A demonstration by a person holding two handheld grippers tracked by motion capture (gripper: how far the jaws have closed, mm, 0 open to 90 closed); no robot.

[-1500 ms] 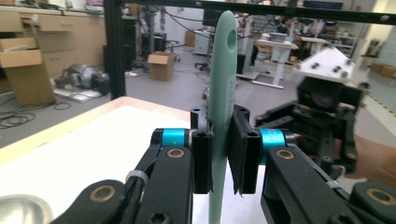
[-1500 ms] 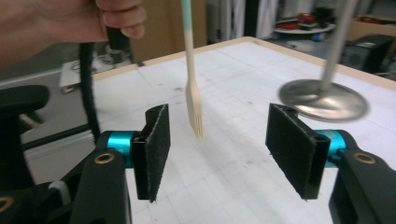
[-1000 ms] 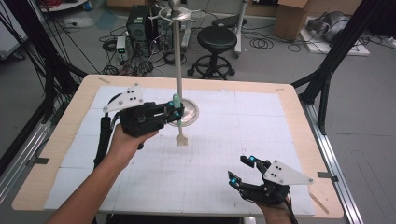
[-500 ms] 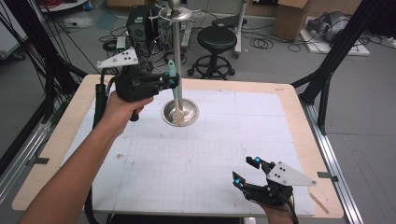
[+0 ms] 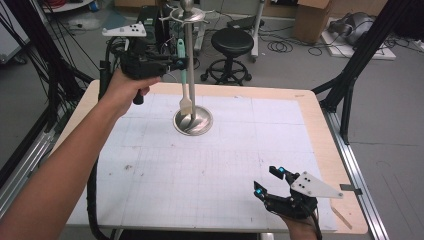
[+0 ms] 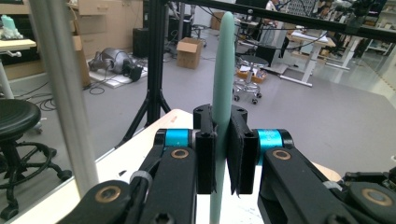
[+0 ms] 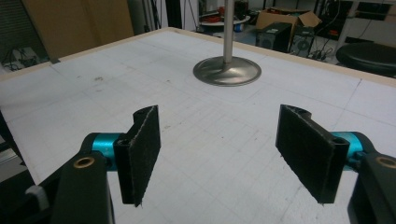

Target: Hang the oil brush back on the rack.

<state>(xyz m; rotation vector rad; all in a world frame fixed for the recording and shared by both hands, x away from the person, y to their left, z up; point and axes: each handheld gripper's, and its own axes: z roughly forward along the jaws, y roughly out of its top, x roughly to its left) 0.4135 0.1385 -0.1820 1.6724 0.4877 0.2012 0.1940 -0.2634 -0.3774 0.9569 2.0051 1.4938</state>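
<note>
The left gripper (image 5: 176,62) is raised above the far-left part of the table (image 5: 310,125), its jaws closed tight on the handle of a mint-green spatula (image 5: 183,75), which hangs upright w/ the blade down. Just beside the jaws stands the metal pole of a utensil stand (image 5: 192,120); its round base is under the blade. The right gripper (image 5: 270,182) is near the table's front edge, jaws just been opening, wide apart w/ nothing between.

A room behind the table

A black stool (image 5: 231,42) stands on the grey floor (image 5: 385,100) past the far edge of the table (image 5: 320,125). Brown cardboard boxes (image 5: 312,20) sit far back on the right, with black cables (image 5: 280,46) near them.
</note>
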